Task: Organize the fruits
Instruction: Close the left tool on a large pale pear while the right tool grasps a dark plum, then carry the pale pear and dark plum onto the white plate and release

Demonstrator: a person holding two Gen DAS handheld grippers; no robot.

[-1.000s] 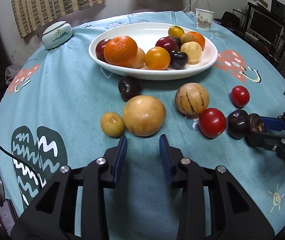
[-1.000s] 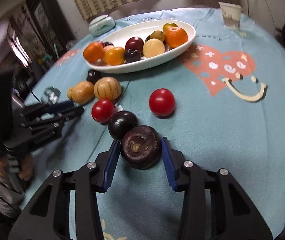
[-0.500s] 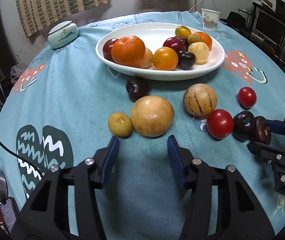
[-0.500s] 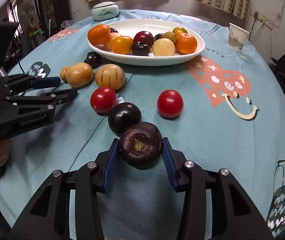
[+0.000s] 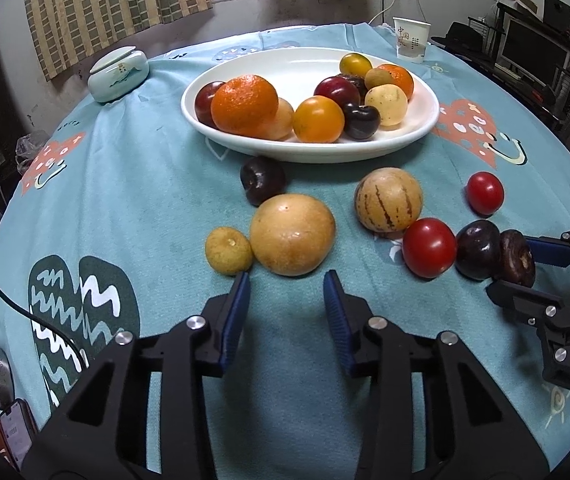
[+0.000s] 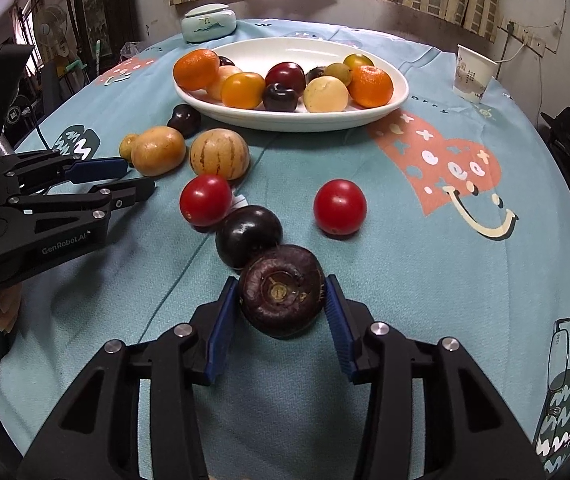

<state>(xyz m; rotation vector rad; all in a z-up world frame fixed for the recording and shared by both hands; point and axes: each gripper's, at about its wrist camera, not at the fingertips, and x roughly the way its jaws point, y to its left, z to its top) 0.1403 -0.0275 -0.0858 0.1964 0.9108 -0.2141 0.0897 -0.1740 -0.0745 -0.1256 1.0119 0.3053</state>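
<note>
A lived-in home room here: checked curtains [image 5: 117, 4] frame a small window, a cartoon-print cloth [image 5: 125, 184] covers the round desk, a monitor [image 5: 535, 54] sits on cluttered shelves, a standing fan [image 6: 51, 24] waits nearby.

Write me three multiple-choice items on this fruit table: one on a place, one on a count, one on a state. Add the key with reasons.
1. Where does the striped fruit lie relative to the white plate?
A. inside it
B. on the cloth just outside it
C. on top of the oranges

2. How many red tomatoes lie on the cloth?
A. four
B. one
C. two

3. How do the jaws of the right gripper stand?
A. shut on the dark brown fruit
B. shut on a red tomato
C. open with nothing between them

Key:
1 B, it rests on the cloth in front of the plate's rim.
2 C, two red ones show, both off the plate.
3 A, both blue pads press on the dark brown fruit's sides.
</note>
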